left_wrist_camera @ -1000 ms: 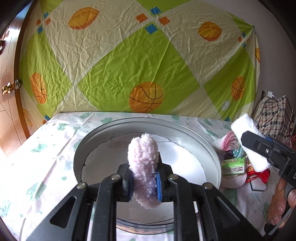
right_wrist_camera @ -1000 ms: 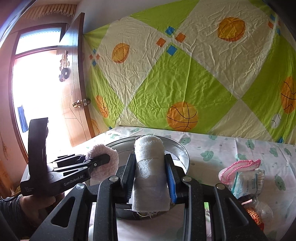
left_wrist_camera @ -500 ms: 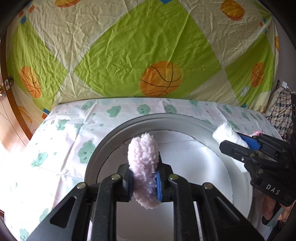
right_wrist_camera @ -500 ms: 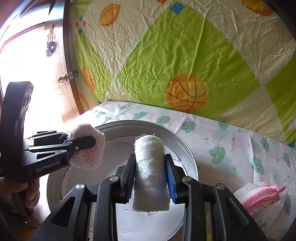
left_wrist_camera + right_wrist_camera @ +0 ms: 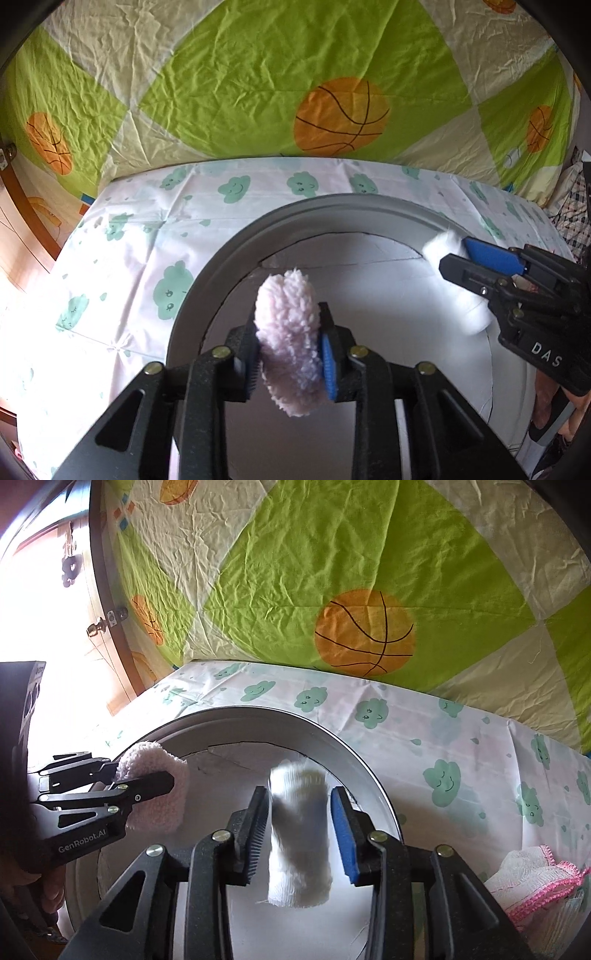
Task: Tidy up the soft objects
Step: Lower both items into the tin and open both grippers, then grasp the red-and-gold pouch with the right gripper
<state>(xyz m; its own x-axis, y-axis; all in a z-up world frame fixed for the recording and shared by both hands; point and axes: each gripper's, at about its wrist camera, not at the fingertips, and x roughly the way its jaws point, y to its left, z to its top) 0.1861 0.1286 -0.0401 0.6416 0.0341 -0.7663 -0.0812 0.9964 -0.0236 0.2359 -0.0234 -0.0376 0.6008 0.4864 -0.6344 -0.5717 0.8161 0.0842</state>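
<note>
A round grey metal basin (image 5: 207,280) lined with white paper sits on the cloud-print tablecloth (image 5: 122,258). My left gripper (image 5: 290,347) hangs over the basin's left part. Its jaws are opening, and the pink fluffy puff (image 5: 286,332) still touches both pads and stays up. In the right wrist view, my right gripper (image 5: 301,812) is over the basin (image 5: 354,760) with its jaws opening. The white rolled cloth (image 5: 299,849) stands blurred between them with a gap on each side. The left gripper (image 5: 147,771) and the puff (image 5: 159,812) show at the left of that view.
White cloths with pink edging (image 5: 532,882) lie on the table right of the basin. A green and cream sheet with basketballs (image 5: 332,74) hangs behind the table. A wooden door with a knob (image 5: 98,629) is at the left, and a plaid bag (image 5: 576,229) at the far right.
Both grippers moved forward over the basin and tipped downward. The right jaws parted from the white roll, which now looks loose and blurred. The left jaws widened and the puff swelled between them.
</note>
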